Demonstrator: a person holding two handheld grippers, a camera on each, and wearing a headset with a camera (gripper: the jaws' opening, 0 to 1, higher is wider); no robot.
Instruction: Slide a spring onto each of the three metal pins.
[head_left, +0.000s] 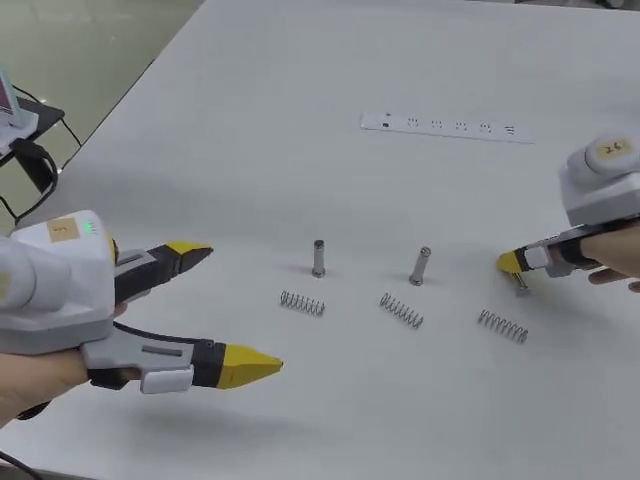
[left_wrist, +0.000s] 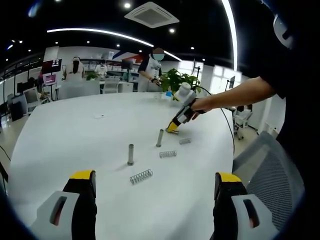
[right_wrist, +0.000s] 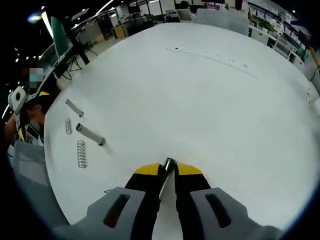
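Two metal pins stand upright on the white table, one (head_left: 318, 257) at the left and one (head_left: 420, 265) in the middle. A spring lies in front of each pin spot: left spring (head_left: 302, 303), middle spring (head_left: 401, 311), right spring (head_left: 502, 326). My right gripper (head_left: 512, 264) is shut on the third pin (right_wrist: 169, 163), whose lower end (head_left: 521, 284) reaches down to about the table top just behind the right spring. My left gripper (head_left: 225, 305) hovers open at the near left, nothing between its jaws, well left of the left spring (left_wrist: 141, 176).
A white power strip (head_left: 445, 126) lies flat at the far side of the table. The table's left edge (head_left: 120, 105) runs diagonally, with a desk and cables beyond it. People and office desks show in the background of the left gripper view.
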